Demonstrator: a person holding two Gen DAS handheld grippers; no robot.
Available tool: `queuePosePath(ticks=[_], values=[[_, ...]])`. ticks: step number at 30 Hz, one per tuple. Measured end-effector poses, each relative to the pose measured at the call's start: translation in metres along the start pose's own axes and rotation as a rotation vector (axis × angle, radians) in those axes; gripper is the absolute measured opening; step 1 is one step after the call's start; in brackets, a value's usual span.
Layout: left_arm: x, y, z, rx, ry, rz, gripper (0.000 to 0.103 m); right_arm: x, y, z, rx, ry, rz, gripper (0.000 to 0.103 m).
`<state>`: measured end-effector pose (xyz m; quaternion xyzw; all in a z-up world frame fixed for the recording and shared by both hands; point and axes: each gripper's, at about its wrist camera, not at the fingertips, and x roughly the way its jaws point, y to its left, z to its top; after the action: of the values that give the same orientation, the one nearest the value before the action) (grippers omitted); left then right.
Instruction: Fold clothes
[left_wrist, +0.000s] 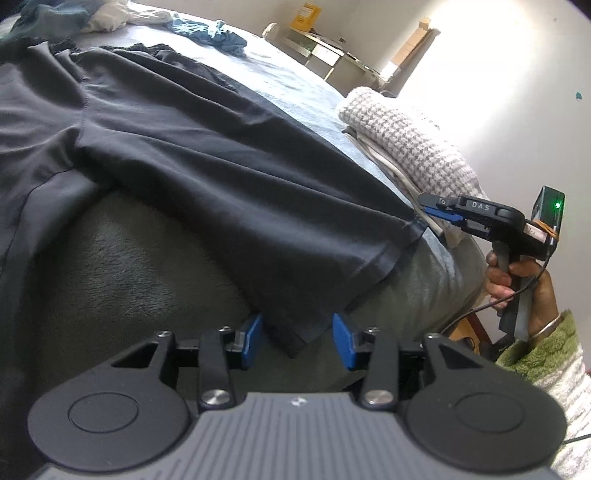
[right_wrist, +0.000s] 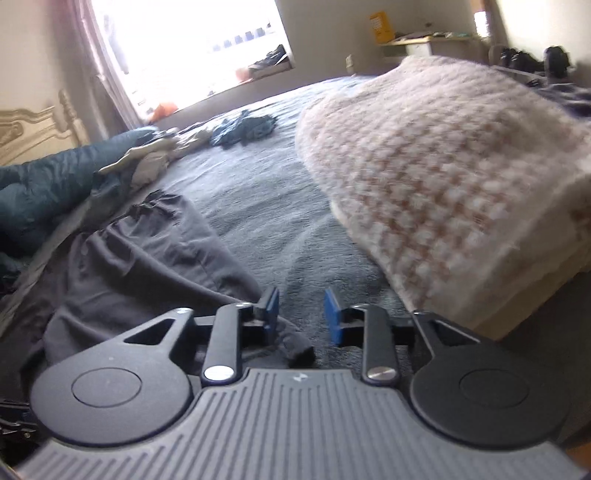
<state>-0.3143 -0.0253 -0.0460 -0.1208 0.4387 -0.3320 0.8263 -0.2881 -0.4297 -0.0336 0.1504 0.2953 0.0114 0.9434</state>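
- The dark T-shirt (left_wrist: 192, 155) lies spread on the grey blanket (left_wrist: 122, 258) of the bed, its hem at the near edge beside the person and its sleeves and neck end further up the bed.
- Just beyond its right-hand hem corner sits a folded stack topped by a white waffle-knit piece (left_wrist: 402, 144), close to the shirt but apart from it.
- A crumpled blue garment (right_wrist: 243, 129) waits further up the bed, well clear.
- The shirt looks thin, light and limp to me: it ripples into soft folds, so it should drape and sag if lifted rather than hold any shape. I expect it to cling a little to the fleecy blanket rather than slide.
- Its long axis runs from the hem near the person away up the bed toward the crumpled collar end; the hem line runs crosswise between the two claws.
- The best hold, in my judgement, is the stitched hem corners, where the doubled cloth gives the pads something firm.
- The left gripper (left_wrist: 297, 338) has its blue pads parted about halfway, straddling the near hem corner without pinching it.
- The right gripper (right_wrist: 301, 317) is narrowly parted with nothing clamped; the other hem corner lies just under its left finger (right_wrist: 271, 314).
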Motion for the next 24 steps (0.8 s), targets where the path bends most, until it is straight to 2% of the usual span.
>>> queuePosePath(ticks=[3,6,9,10,11,13,20,22,24], values=[[0.004,0.004,0.005,-0.046,-0.01,-0.003,0.043,0.018,0.012,0.01,-0.076,0.02,0.011,0.033],[0.011,0.005,0.008,-0.074,-0.028,-0.005,0.037,0.044,0.018,0.019,-0.112,0.083,0.045,0.034],[0.016,0.004,0.007,-0.084,-0.05,0.012,0.01,0.07,0.023,0.021,-0.135,0.177,0.068,0.034],[0.017,0.005,0.007,-0.091,-0.054,0.014,0.005,0.074,0.025,0.021,-0.141,0.193,0.068,0.031],[0.017,0.006,0.006,-0.099,-0.057,0.01,0.004,0.075,0.027,0.021,-0.146,0.195,0.06,0.017],[0.014,0.007,0.004,-0.112,-0.062,0.001,0.003,0.071,0.03,0.024,-0.153,0.184,0.036,0.0],[-0.018,0.008,0.009,-0.161,-0.09,-0.123,0.002,0.03,0.046,0.047,-0.179,0.045,-0.004,0.0],[-0.021,0.008,0.01,-0.148,-0.083,-0.124,0.002,0.03,0.05,0.049,-0.204,0.044,-0.034,0.0],[-0.013,0.008,0.007,-0.127,-0.054,-0.102,0.002,0.042,0.051,0.046,-0.227,0.08,-0.074,0.0]])
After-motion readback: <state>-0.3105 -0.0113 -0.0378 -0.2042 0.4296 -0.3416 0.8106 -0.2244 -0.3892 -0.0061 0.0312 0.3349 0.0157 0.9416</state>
